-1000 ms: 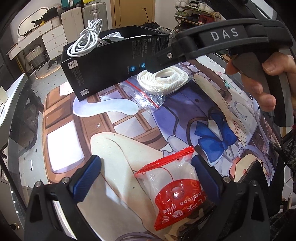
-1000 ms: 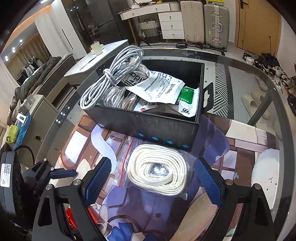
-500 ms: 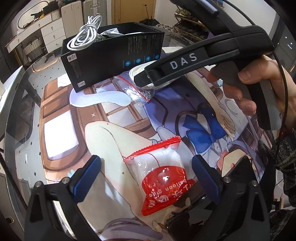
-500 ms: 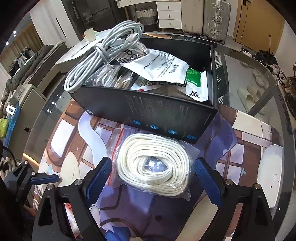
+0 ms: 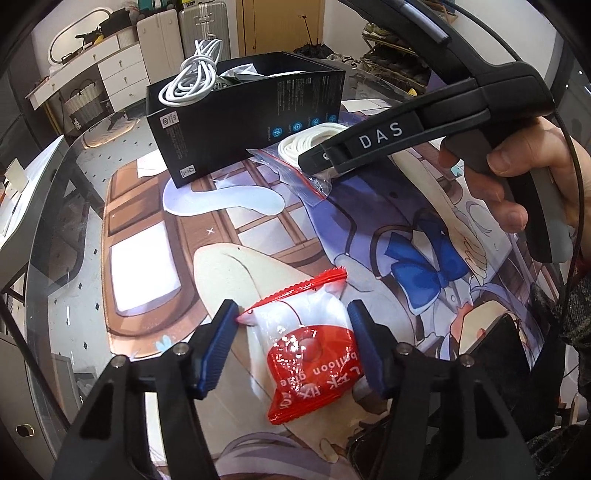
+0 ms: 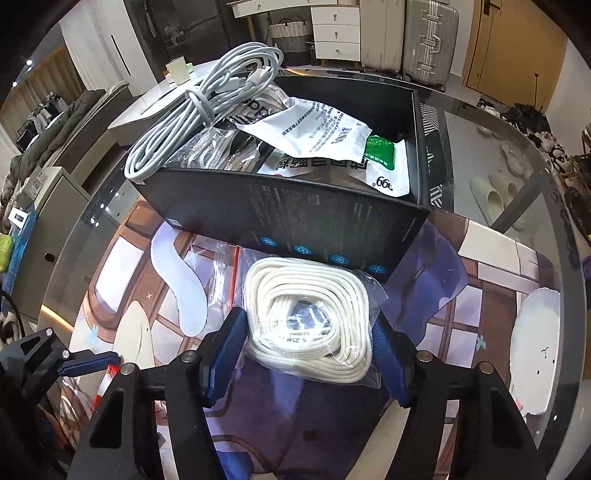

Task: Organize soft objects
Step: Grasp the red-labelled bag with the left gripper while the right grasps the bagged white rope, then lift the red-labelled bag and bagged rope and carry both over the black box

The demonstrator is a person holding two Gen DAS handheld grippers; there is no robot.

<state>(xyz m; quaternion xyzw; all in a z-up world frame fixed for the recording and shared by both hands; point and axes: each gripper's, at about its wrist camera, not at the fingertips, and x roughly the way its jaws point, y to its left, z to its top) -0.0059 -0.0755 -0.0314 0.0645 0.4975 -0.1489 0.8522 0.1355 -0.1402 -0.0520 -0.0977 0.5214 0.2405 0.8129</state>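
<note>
A red and clear balloon glue packet (image 5: 308, 350) lies on the printed mat. My left gripper (image 5: 293, 347) has closed in around it, both blue pads touching its sides. A clear bag of coiled white cord (image 6: 308, 319) lies on the mat in front of the black box (image 6: 295, 218). My right gripper (image 6: 308, 350) has closed in on the bag, pads against its sides. The bag also shows in the left wrist view (image 5: 310, 142), partly hidden by the right gripper's body. The box (image 5: 243, 110) holds a white cable bundle (image 6: 199, 110) and white packets (image 6: 314, 129).
The printed mat (image 5: 258, 229) covers a glass table (image 6: 517, 147). The person's hand (image 5: 517, 184) holds the right gripper over the mat. Suitcases (image 6: 428, 40) and drawers (image 6: 336, 33) stand in the room beyond.
Both grippers have narrowed from wide open. The left pads have come in against the glue packet. The right gripper moved forward and its pads have come in against the cord bag.
</note>
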